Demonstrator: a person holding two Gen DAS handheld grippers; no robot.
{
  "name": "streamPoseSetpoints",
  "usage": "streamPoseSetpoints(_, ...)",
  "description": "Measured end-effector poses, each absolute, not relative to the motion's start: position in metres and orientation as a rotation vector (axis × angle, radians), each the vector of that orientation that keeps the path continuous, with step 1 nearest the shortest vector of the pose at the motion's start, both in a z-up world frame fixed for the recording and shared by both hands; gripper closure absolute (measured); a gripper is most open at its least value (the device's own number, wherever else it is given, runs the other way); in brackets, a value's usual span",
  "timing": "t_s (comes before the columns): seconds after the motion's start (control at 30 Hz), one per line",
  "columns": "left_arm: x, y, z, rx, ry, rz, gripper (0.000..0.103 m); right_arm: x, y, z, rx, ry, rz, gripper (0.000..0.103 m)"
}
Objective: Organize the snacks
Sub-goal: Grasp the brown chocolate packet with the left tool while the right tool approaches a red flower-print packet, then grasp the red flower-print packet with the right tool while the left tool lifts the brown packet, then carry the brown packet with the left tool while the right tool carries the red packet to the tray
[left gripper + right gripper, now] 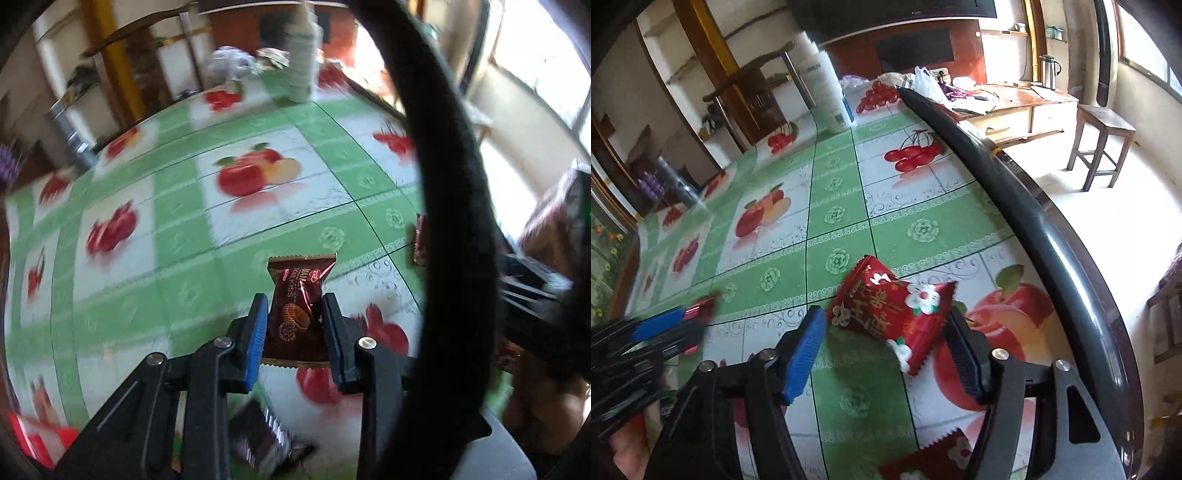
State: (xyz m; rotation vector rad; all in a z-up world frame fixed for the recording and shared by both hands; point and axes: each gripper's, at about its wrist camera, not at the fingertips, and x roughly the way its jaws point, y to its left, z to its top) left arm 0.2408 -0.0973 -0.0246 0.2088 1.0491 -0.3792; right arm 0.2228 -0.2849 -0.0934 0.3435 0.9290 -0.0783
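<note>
My left gripper is shut on a brown biscuit packet and holds it above the table; it also shows at the left of the right wrist view. Another dark packet lies below it on the cloth, and a third brown packet shows at the right. My right gripper is open, its fingers either side of a red packet with white flowers that lies tilted on the table. A second red packet lies nearer, below the gripper.
The table wears a green and white fruit-print cloth. A dark curved rim runs along its right edge. A white stack stands at the far end, with bags behind. A wooden stool stands on the floor.
</note>
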Motion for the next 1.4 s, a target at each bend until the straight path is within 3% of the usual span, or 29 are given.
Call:
streamPoseSetpoints(0.1, 0.216, -0.079, -0.009, 0.163, 1.018, -0.361, 0.072, 0.234, -0.268, -0.096, 0.212, 0.946, -0.119, 0.037)
streamPoseSetpoints(0.23, 0.177, -0.055, 0.008, 0.137, 0.972, -0.338, 0.072, 0.23, -0.259, -0.095, 0.166, 0.933, -0.099, 0.081)
streamPoseSetpoints(0.27, 0.174, -0.051, 0.009, 0.128, 0.966, -0.334, 0.072, 0.227, -0.26, -0.094, 0.192, 0.934, -0.075, 0.085)
streamPoseSetpoints(0.7, 0.089, 0.021, 0.023, 0.013, 0.897, -0.168, 0.072, 0.129, -0.216, -0.052, 0.375, 0.818, 0.241, 0.085)
streamPoseSetpoints(1.4, 0.016, 0.122, 0.029, -0.011, 0.776, 0.211, 0.072, 0.052, -0.087, -0.041, 0.264, 0.846, 0.613, 0.086)
